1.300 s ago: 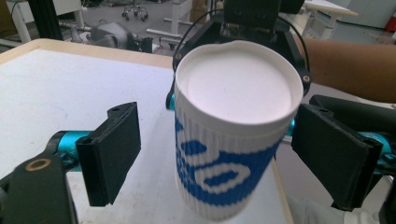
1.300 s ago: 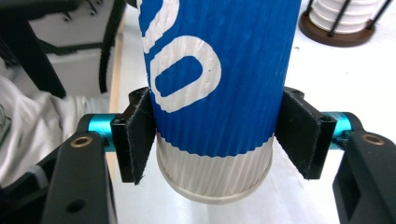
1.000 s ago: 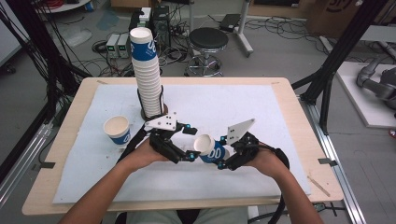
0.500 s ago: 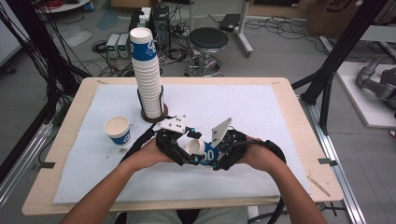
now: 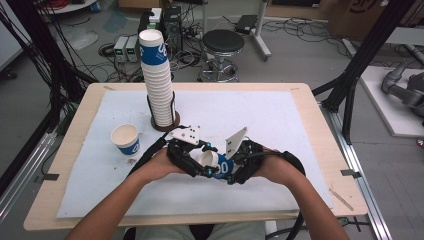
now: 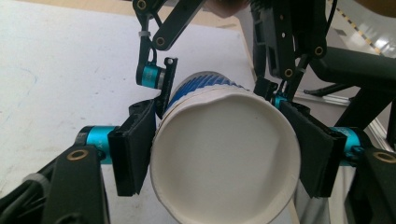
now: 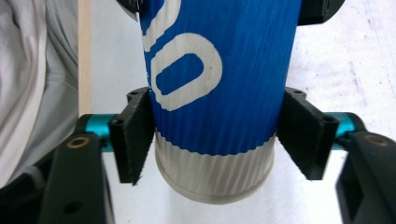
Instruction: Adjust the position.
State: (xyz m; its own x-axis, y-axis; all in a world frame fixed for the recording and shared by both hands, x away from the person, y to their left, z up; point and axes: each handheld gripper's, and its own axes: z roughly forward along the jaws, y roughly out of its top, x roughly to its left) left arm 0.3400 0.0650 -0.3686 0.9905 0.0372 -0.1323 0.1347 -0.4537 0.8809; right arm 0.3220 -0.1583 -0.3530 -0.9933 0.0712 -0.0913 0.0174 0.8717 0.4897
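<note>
Left gripper (image 6: pixel 219 154) pads have just closed onto the rim of the paper cup (image 5: pixel 216 164); right gripper (image 7: pixel 219 144) jaws, just opening, flank its base, contact uncertain. Cup held sideways above the near-centre mat (image 5: pixel 280 120). Cup stack (image 5: pixel 158 80) far left, lone cup (image 5: pixel 126 139) left, both clear.

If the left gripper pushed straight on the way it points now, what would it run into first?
The paper cup already sits between its pads, mouth toward the left gripper. Beyond it, the right gripper, at the cup's base, looks next in line, though depth is hard to judge.
</note>
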